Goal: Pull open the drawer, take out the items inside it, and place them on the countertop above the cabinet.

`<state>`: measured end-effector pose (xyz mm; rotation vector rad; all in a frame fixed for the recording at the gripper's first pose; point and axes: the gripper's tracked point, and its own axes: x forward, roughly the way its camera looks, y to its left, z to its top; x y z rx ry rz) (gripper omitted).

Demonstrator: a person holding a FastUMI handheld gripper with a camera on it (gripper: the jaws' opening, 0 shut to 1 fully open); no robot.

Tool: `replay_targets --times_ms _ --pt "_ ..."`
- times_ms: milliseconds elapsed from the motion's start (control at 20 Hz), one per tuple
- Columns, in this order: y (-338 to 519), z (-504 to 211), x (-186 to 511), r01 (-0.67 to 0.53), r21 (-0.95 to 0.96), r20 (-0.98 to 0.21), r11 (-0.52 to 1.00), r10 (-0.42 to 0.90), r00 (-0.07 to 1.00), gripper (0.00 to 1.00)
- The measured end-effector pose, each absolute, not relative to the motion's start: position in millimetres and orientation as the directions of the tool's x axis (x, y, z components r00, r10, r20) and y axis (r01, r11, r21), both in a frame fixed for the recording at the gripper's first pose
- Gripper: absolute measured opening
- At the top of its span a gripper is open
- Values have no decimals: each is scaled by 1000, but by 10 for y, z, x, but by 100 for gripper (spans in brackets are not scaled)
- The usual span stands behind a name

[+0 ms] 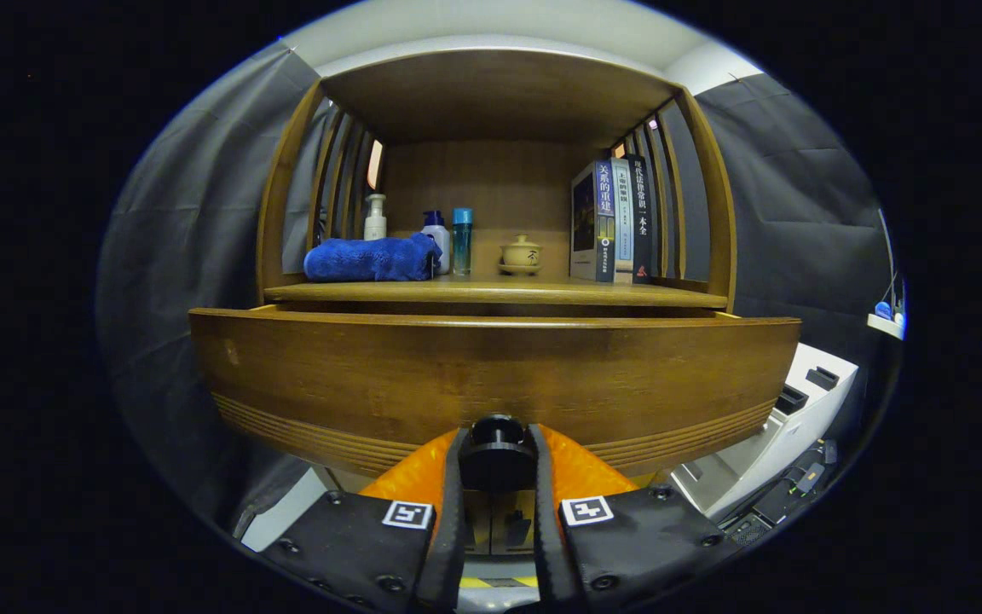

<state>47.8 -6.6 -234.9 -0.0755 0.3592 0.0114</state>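
Gripper view: the tongs (498, 465) pinch the round dark knob (497, 437) on the drawer (491, 375), one finger pressed against each side of it, so the jaws stand only as far apart as the knob is wide. The drawer front is smooth brown wood, bowed by the lens, with a band of fine grooves along its lower edge and a few pale scuffs on its face. It stands pulled out from the cabinet, its top rim well forward of the countertop (499, 292); what lies inside is hidden behind the front.

On the countertop, a flat wooden slab under a slatted wooden frame, lies a soft, rolled blue towel (369, 259). Behind it stand a white pump bottle (375, 217), a white bottle with a blue cap (436, 230) and a slim teal bottle (462, 241). Further right sit a small glazed lidded cup (521, 254) and upright books (613, 222) against the slats.
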Motion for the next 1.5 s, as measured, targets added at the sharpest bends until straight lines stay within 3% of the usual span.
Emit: replay_targets --times_ms 950,1100,1200,1500 --pt "-29 -2344 -66 -45 -74 -388 996 13 922 41" --pt "-19 -2335 -69 -41 -60 -378 997 15 926 46" --pt "-4 -2338 -75 -45 -56 -380 997 20 925 50" --pt "86 -2047 -186 -73 -31 -345 997 58 937 91"
